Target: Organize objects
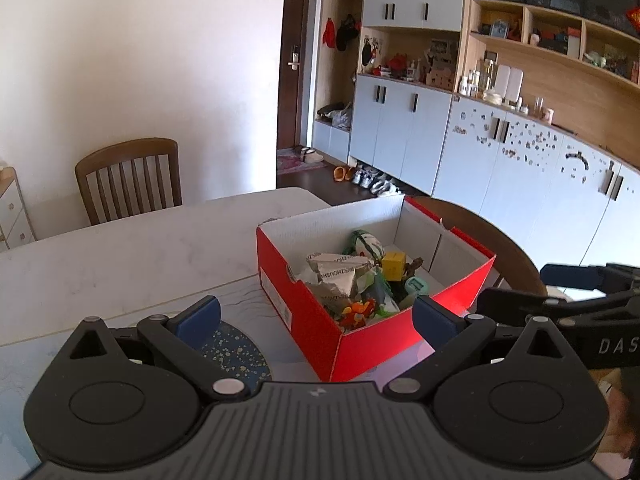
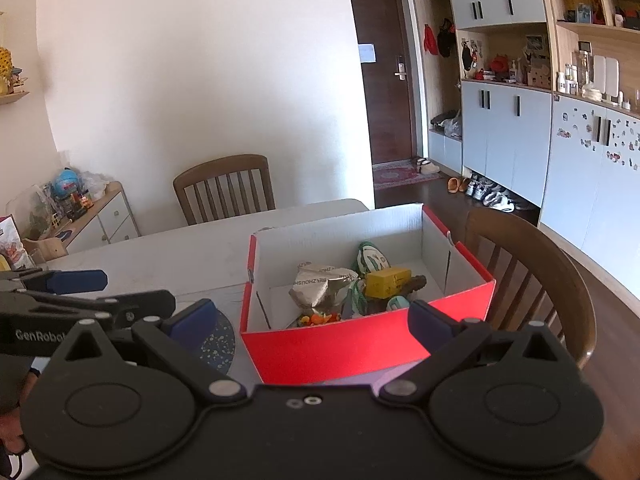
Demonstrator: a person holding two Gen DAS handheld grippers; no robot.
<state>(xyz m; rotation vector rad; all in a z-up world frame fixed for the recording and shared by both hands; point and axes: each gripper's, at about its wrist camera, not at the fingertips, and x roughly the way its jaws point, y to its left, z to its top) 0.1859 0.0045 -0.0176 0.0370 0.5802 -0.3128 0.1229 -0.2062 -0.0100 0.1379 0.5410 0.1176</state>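
We see the red box (image 1: 320,320) on the white table (image 1: 120,248), holding a yellow block (image 2: 386,282), crumpled wrappers (image 2: 316,284) and small toys, with left gripper (image 1: 316,318) and right gripper (image 2: 310,318) both empty, fingers spread apart, near it.

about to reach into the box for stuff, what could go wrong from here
1. The red box sits near the table edge beside a chair; a push on its wall could slide it off.
2. The toys lie piled and tangled: grabbing the yellow block may drag the crumpled packet along.
3. The left gripper and right gripper, both open, hover close together and could collide.
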